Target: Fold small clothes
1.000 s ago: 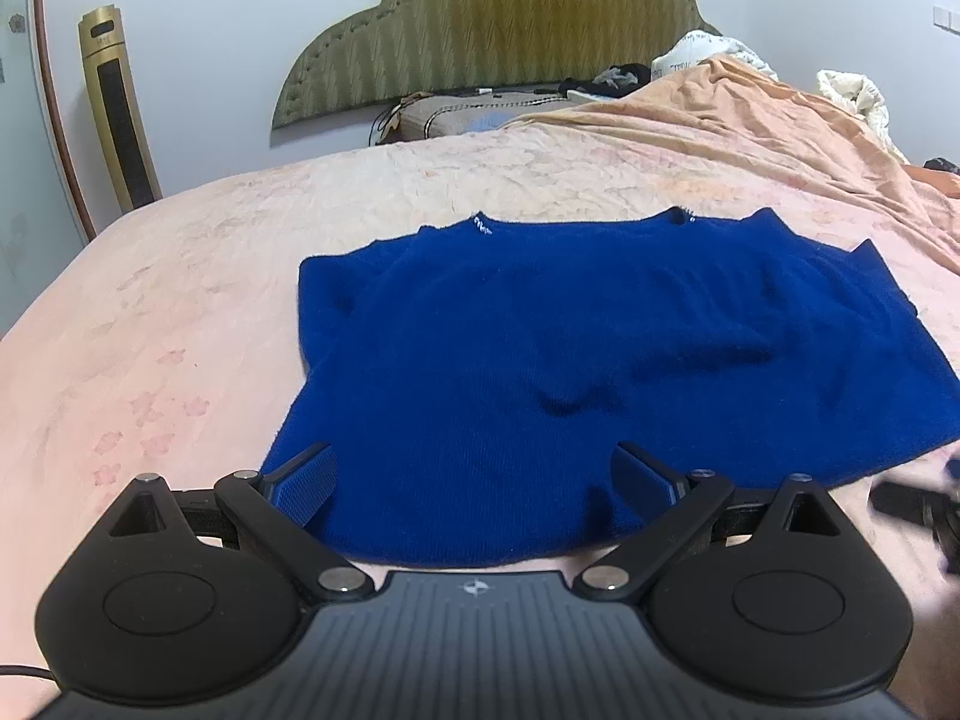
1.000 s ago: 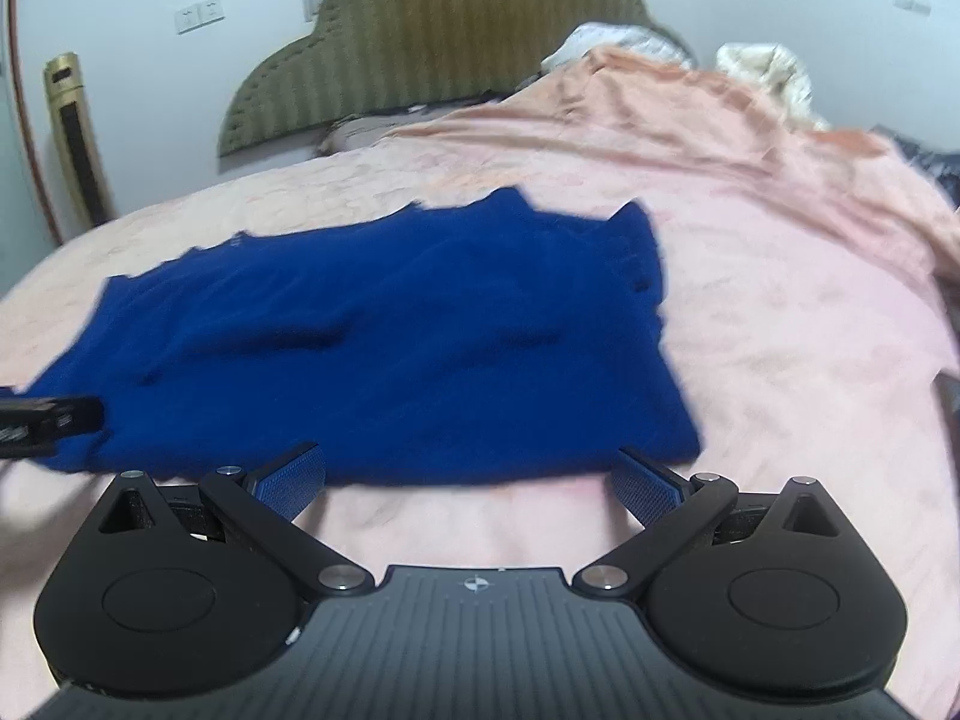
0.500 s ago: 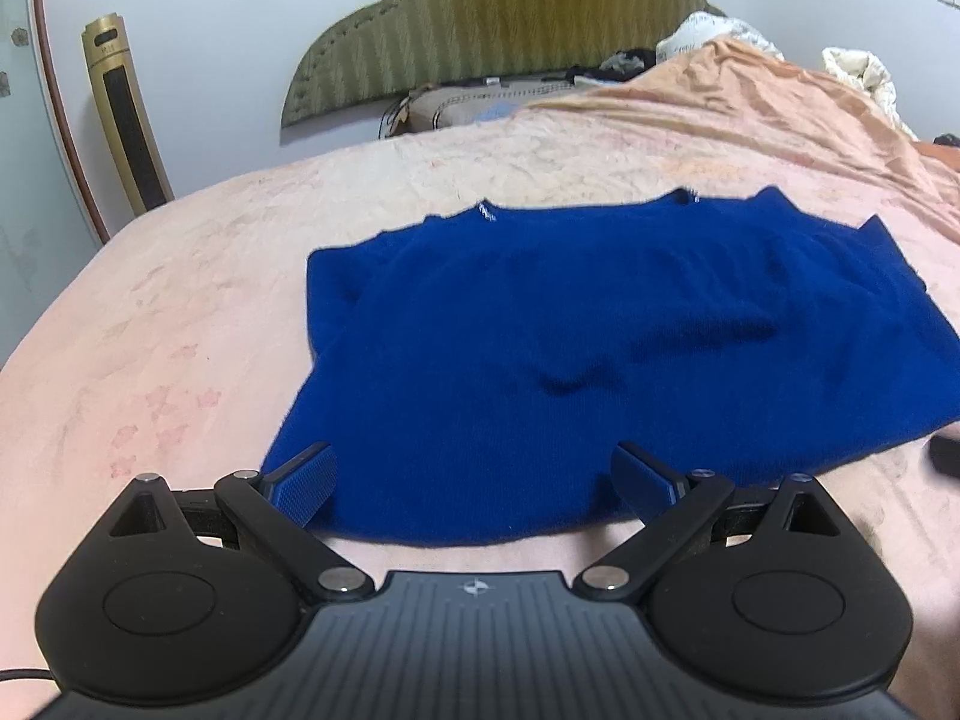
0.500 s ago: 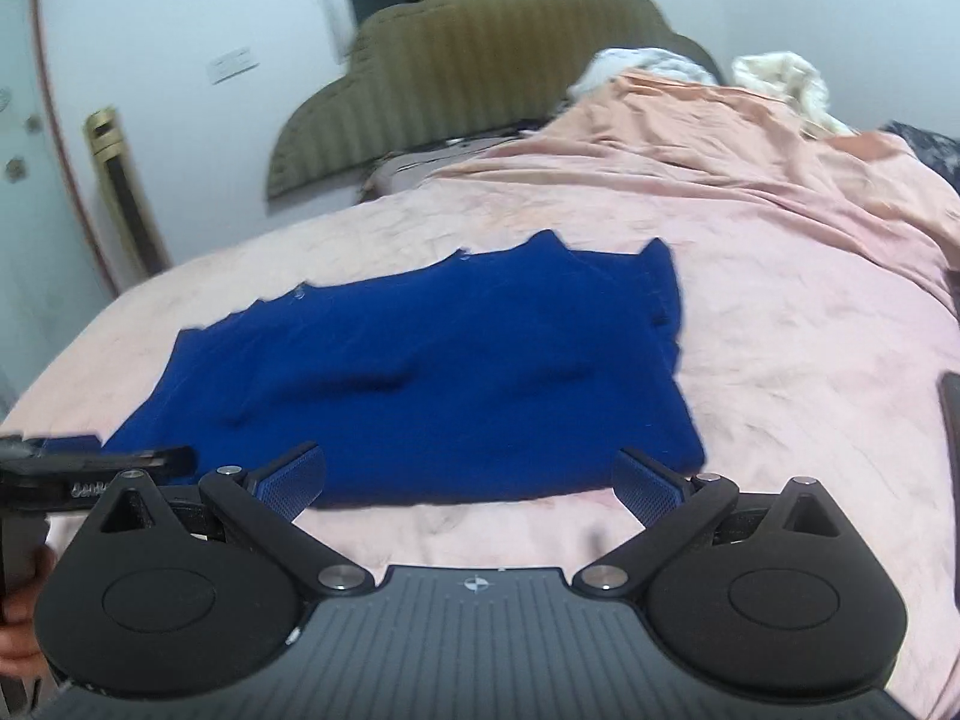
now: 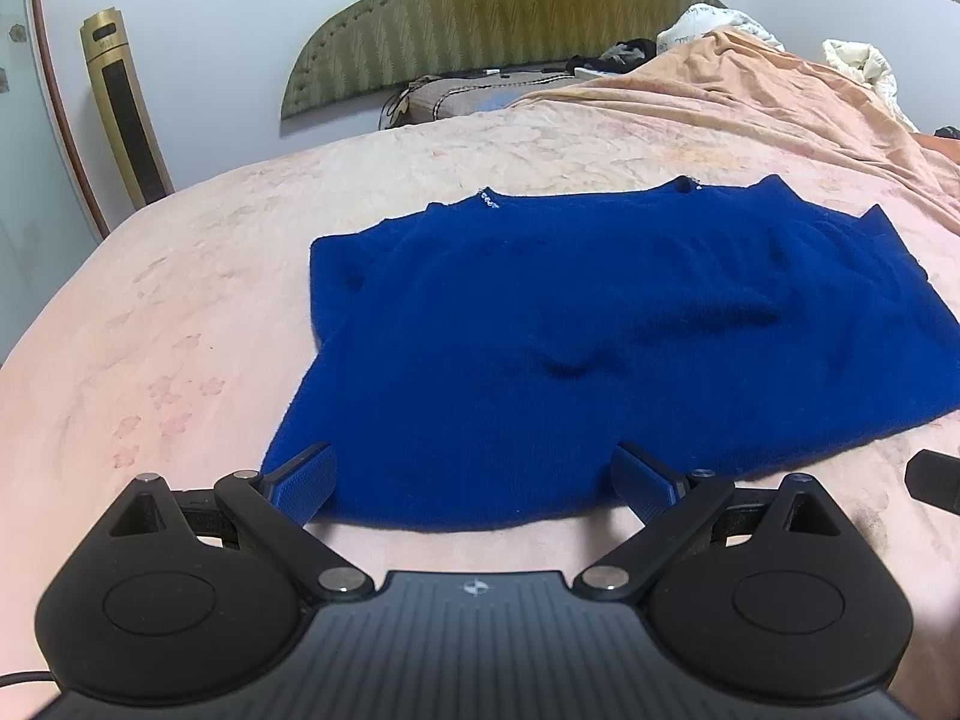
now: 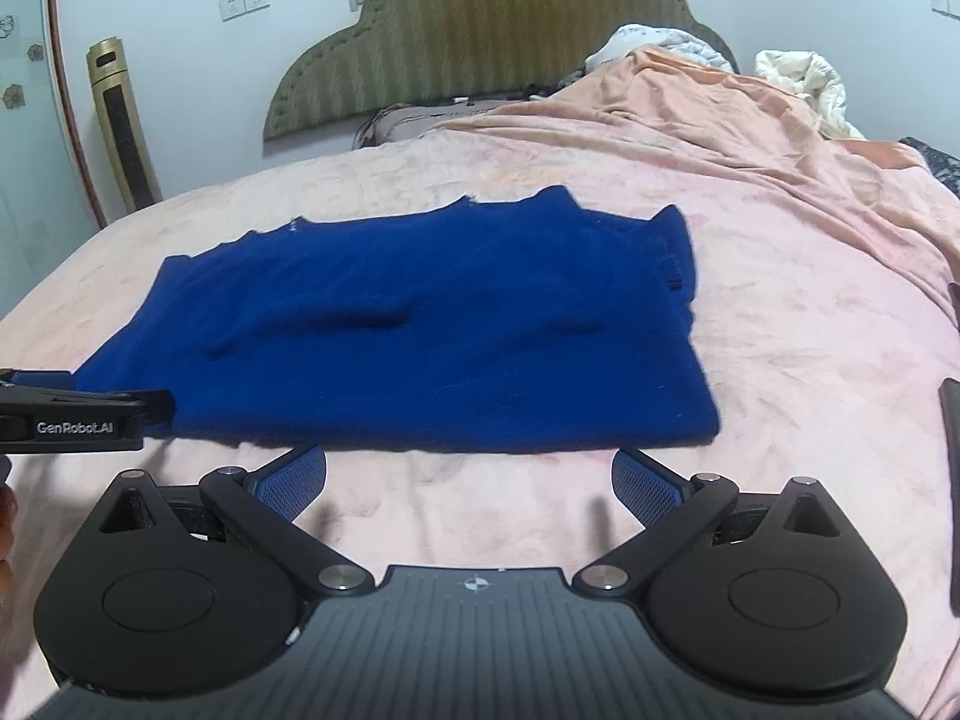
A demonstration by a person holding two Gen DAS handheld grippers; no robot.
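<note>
Pink bed (image 5: 180, 300) is carrying the blue sweater (image 5: 570, 330), lying flat, neckline toward the headboard. My left gripper (image 5: 474, 480) is hovering at the near hem, jaws wide, empty. Right gripper (image 6: 468, 477) is just short of the hem, also wide. Pinching both hem corners evenly seems best; open bedding lies right.

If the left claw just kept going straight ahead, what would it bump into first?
Probably the blue sweater. The left claw is open, and the near hem already lies between its fingers, on the pink bedspread. How high the claw hovers above the cloth is hard to judge, so it might skim over it.
</note>
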